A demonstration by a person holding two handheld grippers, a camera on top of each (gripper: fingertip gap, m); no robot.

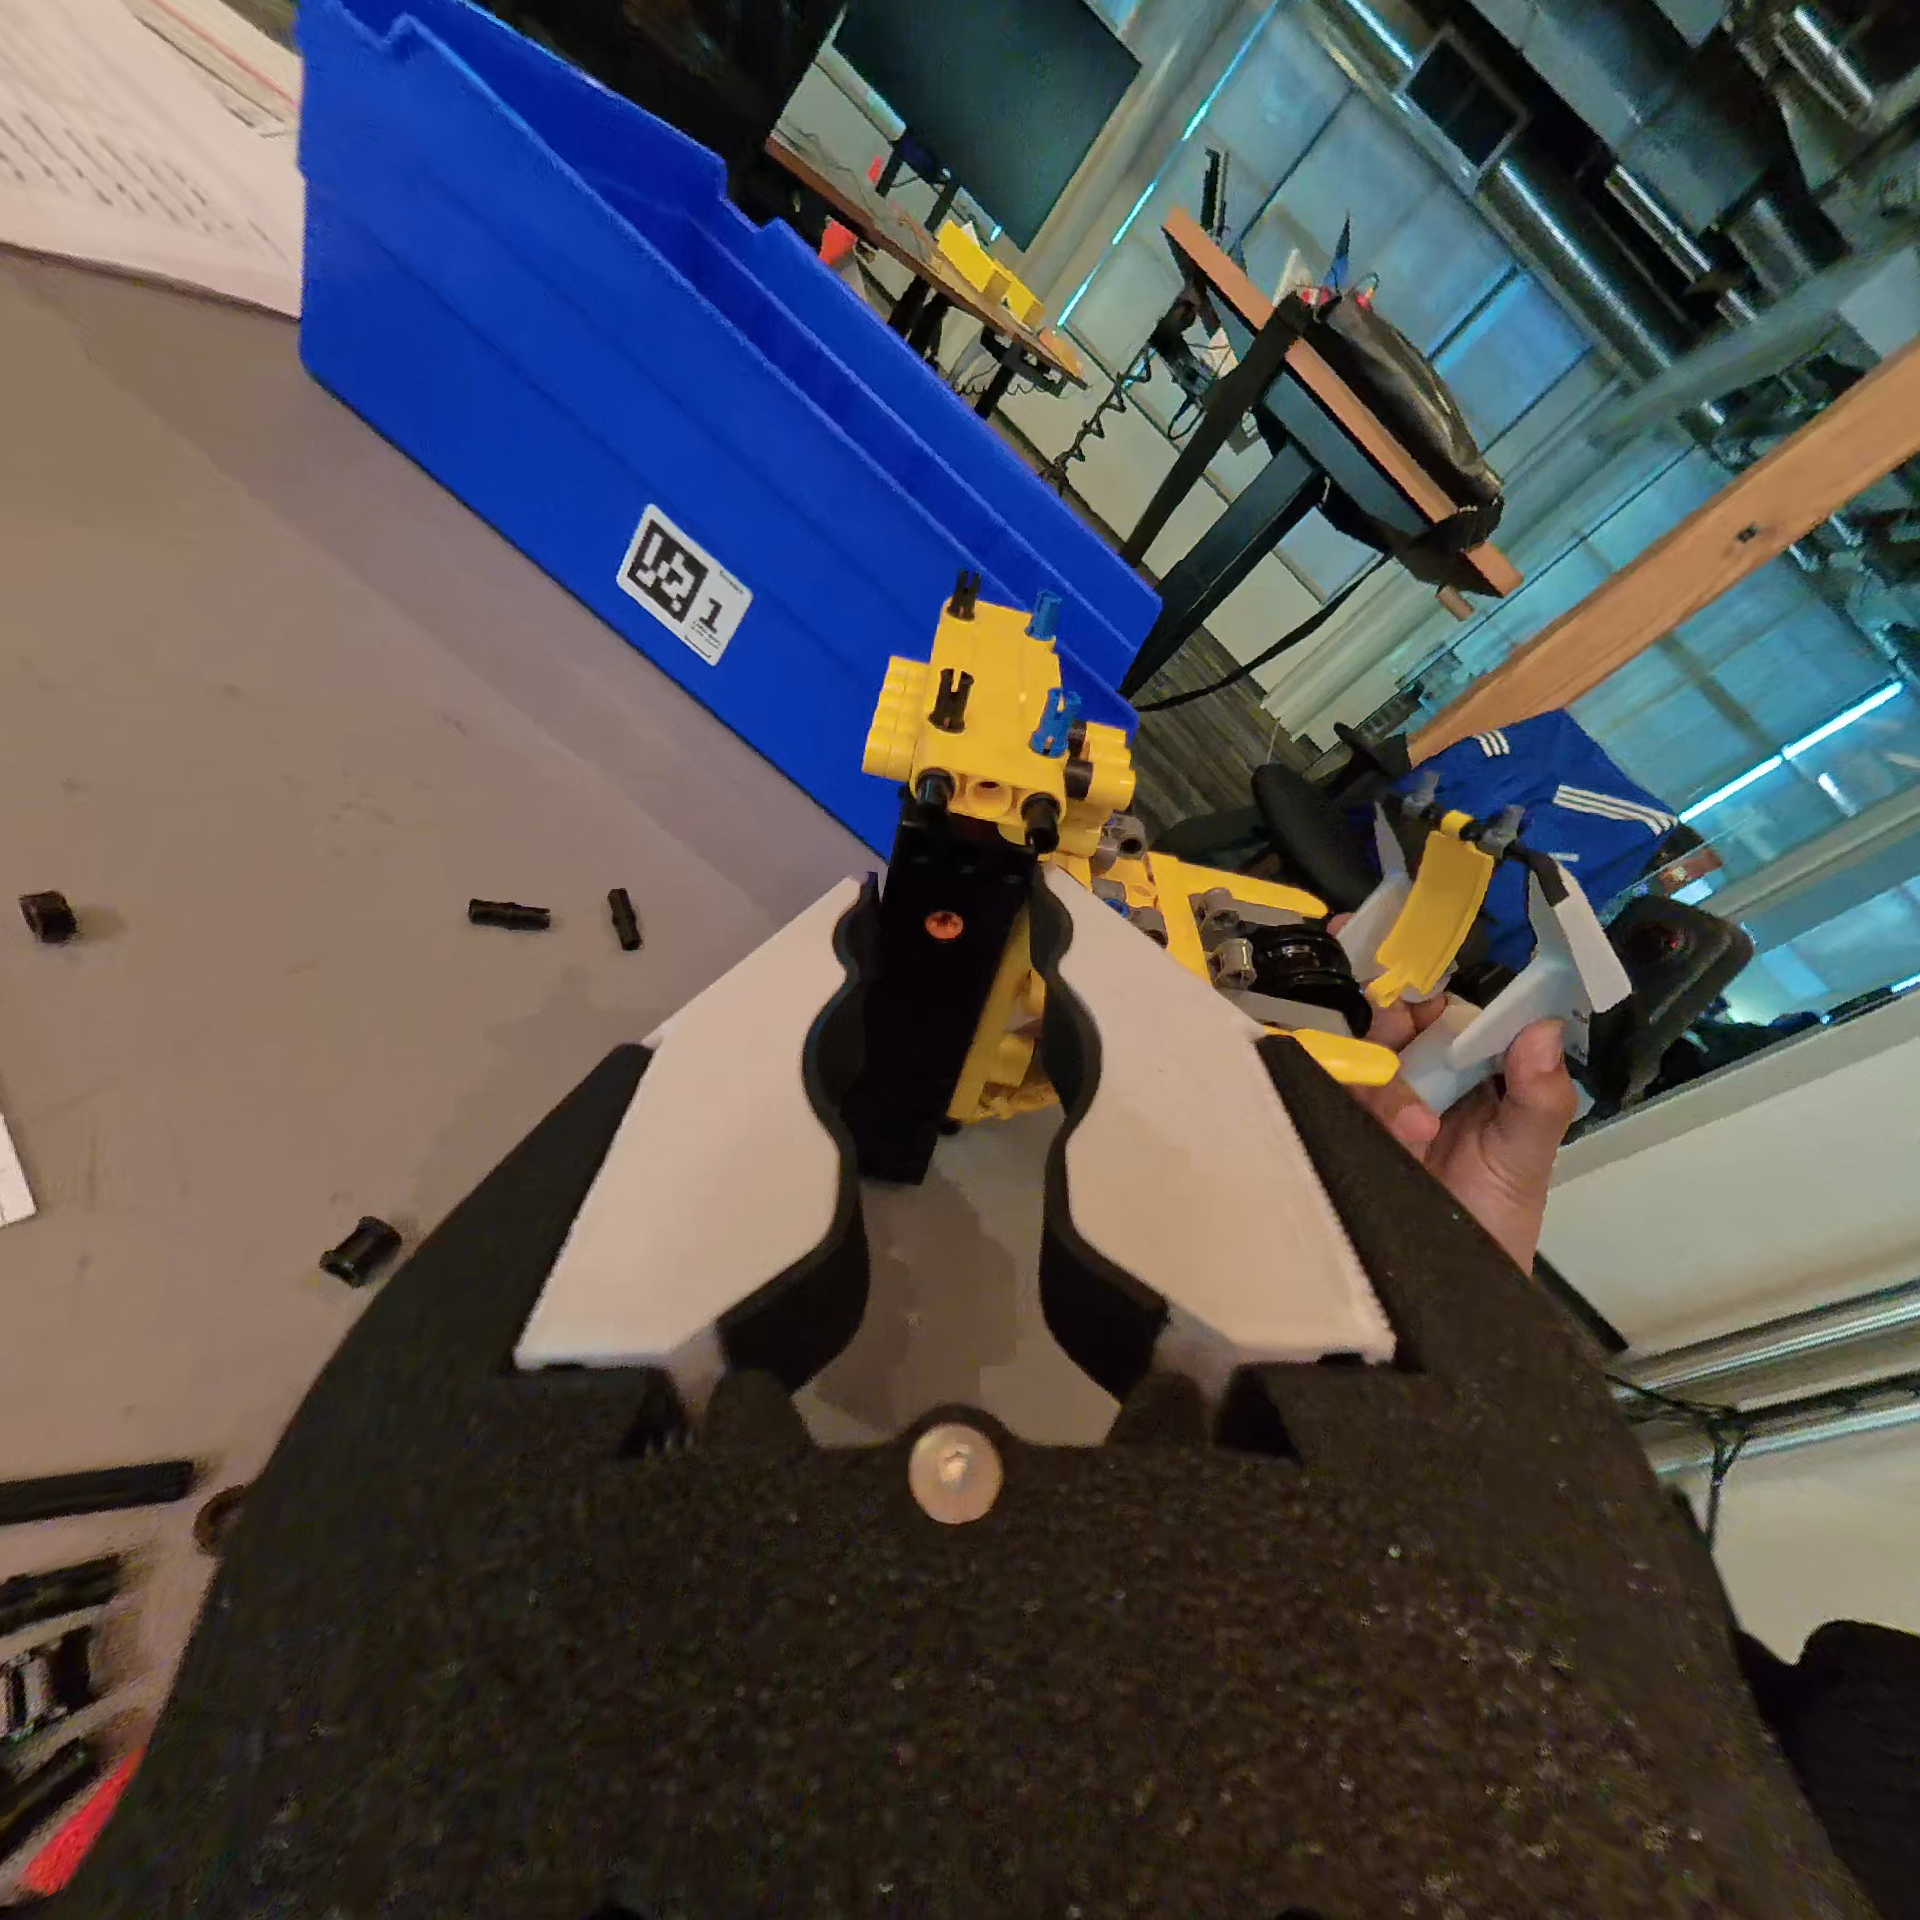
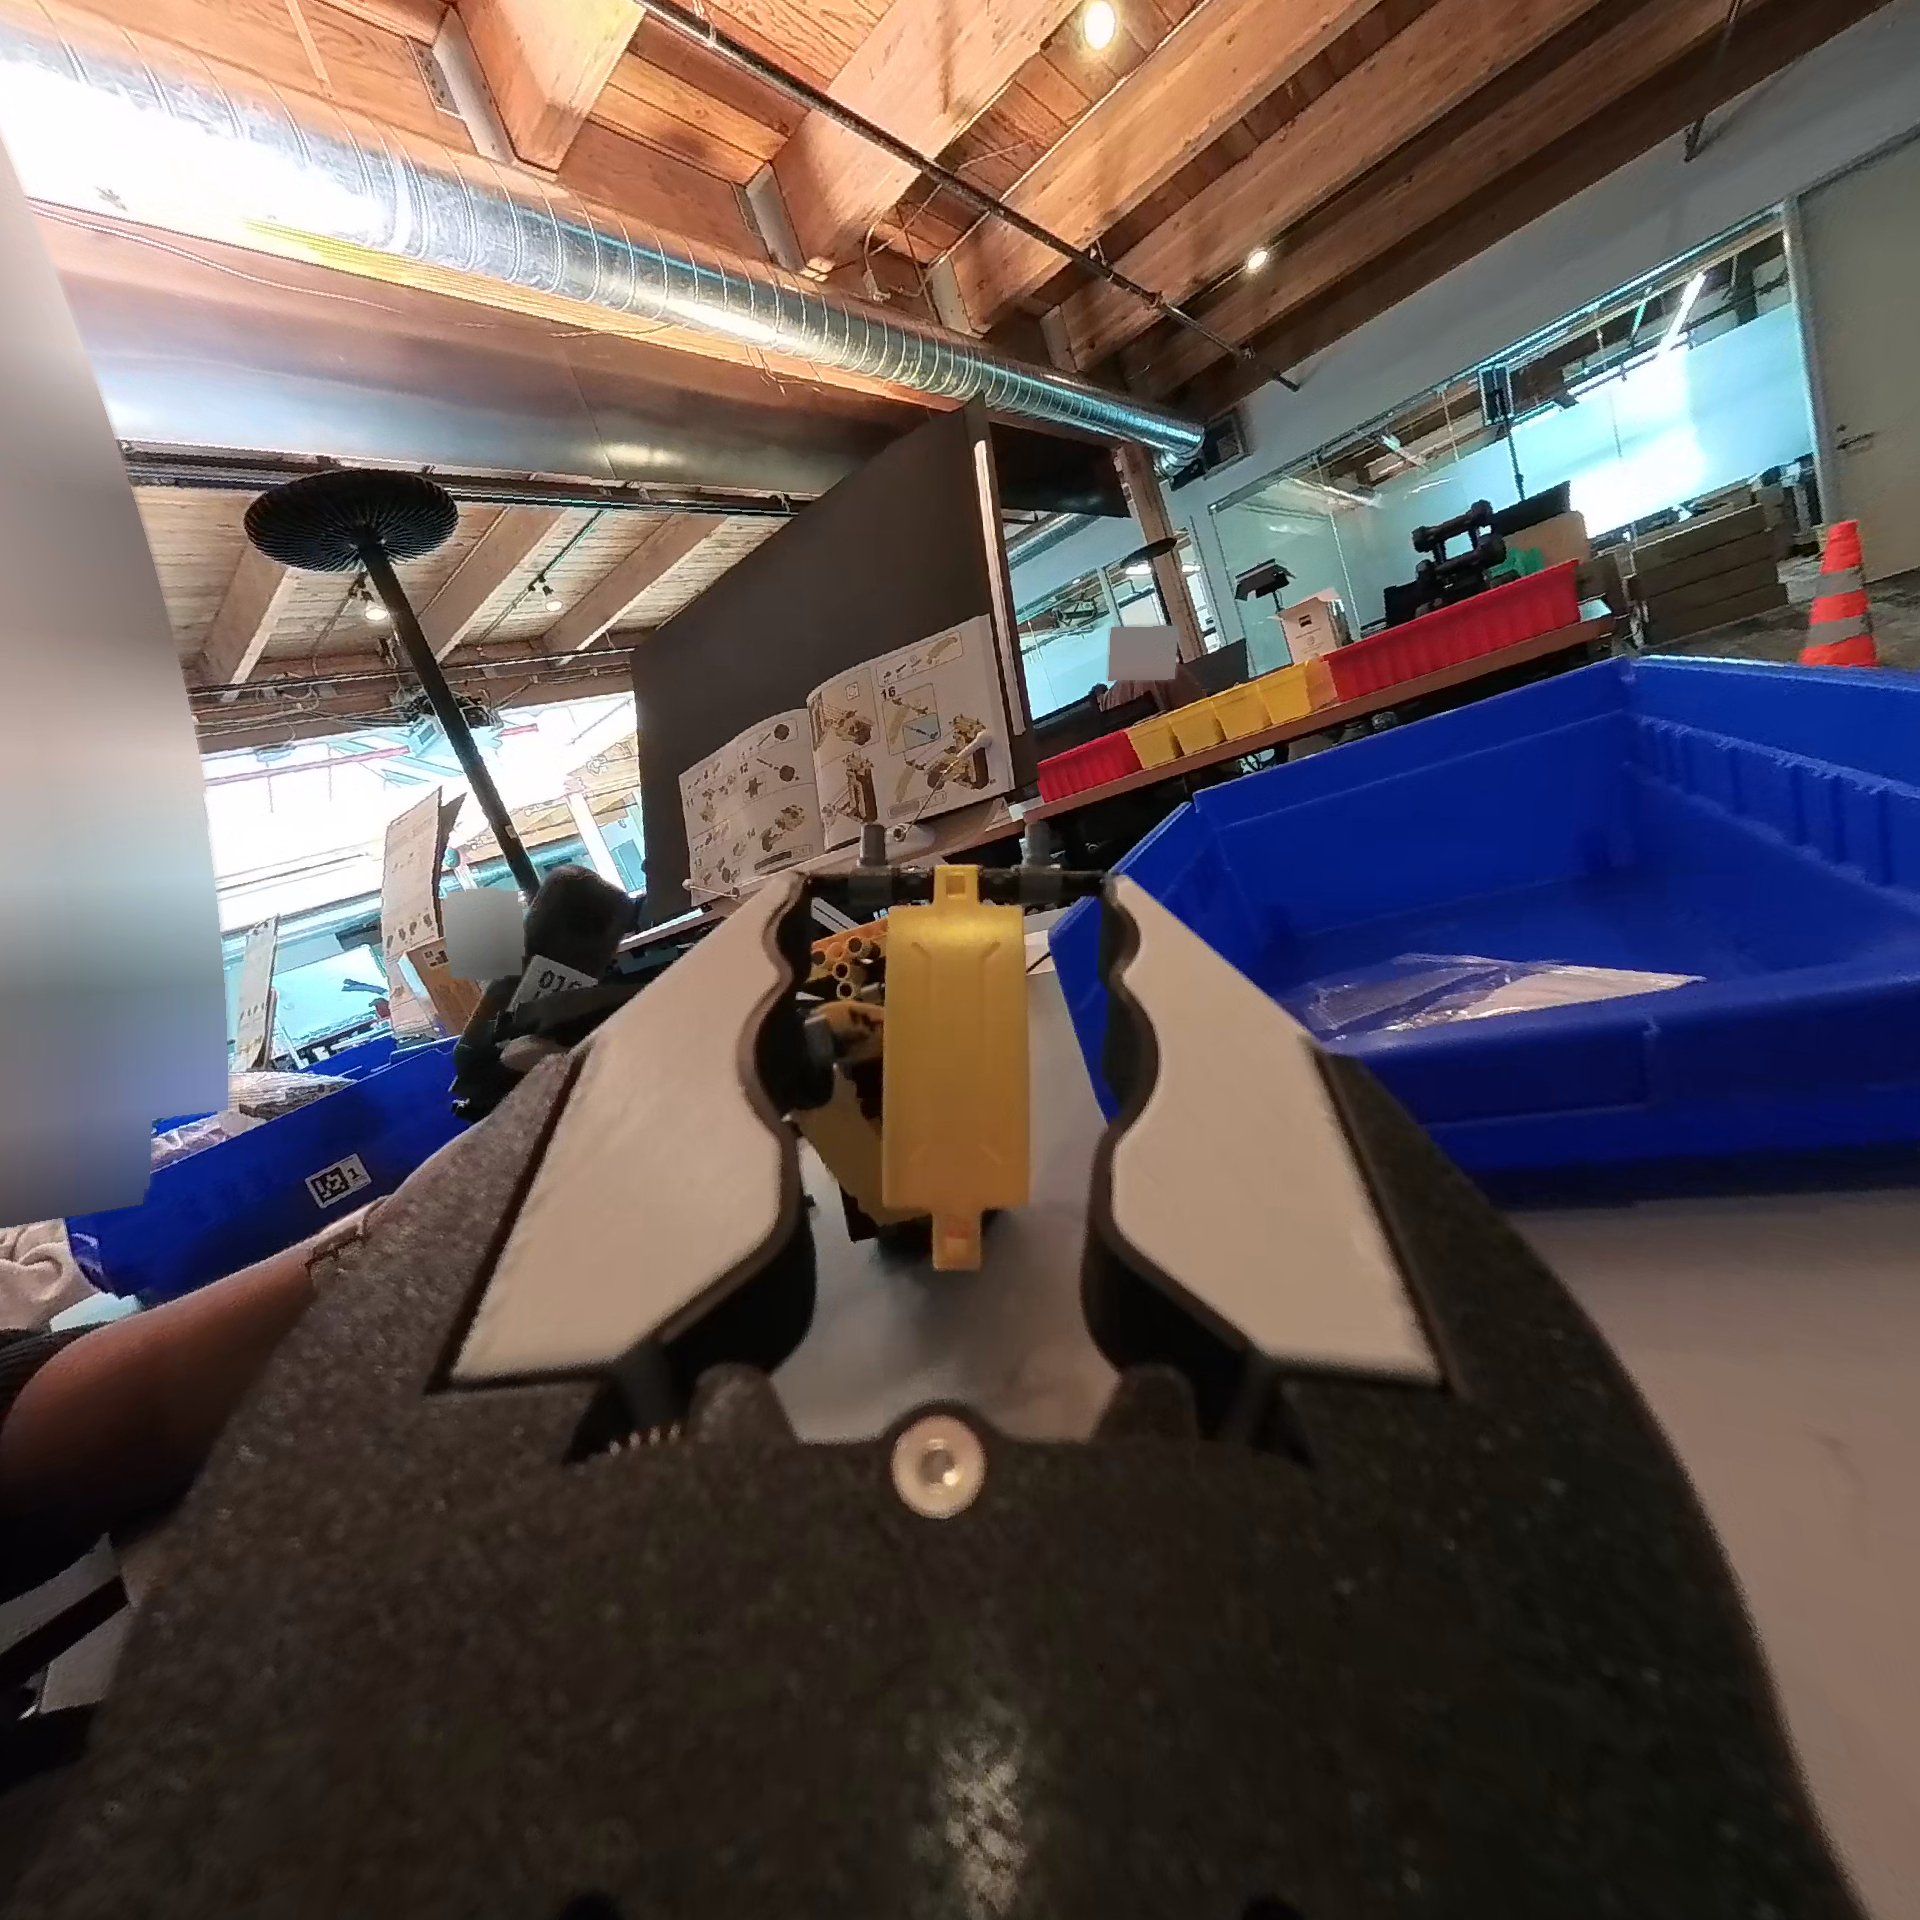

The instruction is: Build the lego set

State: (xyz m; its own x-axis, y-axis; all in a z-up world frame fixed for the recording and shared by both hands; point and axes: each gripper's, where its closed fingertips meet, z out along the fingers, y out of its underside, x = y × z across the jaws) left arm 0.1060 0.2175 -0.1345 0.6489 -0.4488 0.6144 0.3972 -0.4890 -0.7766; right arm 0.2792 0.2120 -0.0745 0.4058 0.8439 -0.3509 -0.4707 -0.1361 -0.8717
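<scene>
My left gripper (image 1: 956, 883) is shut on the black beam (image 1: 935, 997) of a yellow and black brick model (image 1: 992, 717), held tilted above the grey table (image 1: 312, 727). The model's yellow block has black and blue pins sticking out of it. My right gripper (image 2: 954, 883) is shut on a black cross-rod (image 2: 904, 885) that carries a yellow curved panel (image 2: 951, 1049). The rod spans its fingertips and the panel hangs between its fingers. In the left wrist view the right gripper (image 1: 1465, 862) and its panel (image 1: 1429, 914) sit just right of the model, close to its black wheel (image 1: 1299, 961).
A big blue bin (image 1: 623, 364) with a square marker tag stands behind the model. Loose black pins (image 1: 509, 914) lie on the table. A hand (image 1: 1486, 1143) holds the right gripper. In the right wrist view there is an open blue bin (image 2: 1558, 935) at right and an open instruction booklet (image 2: 842, 769) behind. Across from one pair of fingers to the other is roughly 20 centimeters.
</scene>
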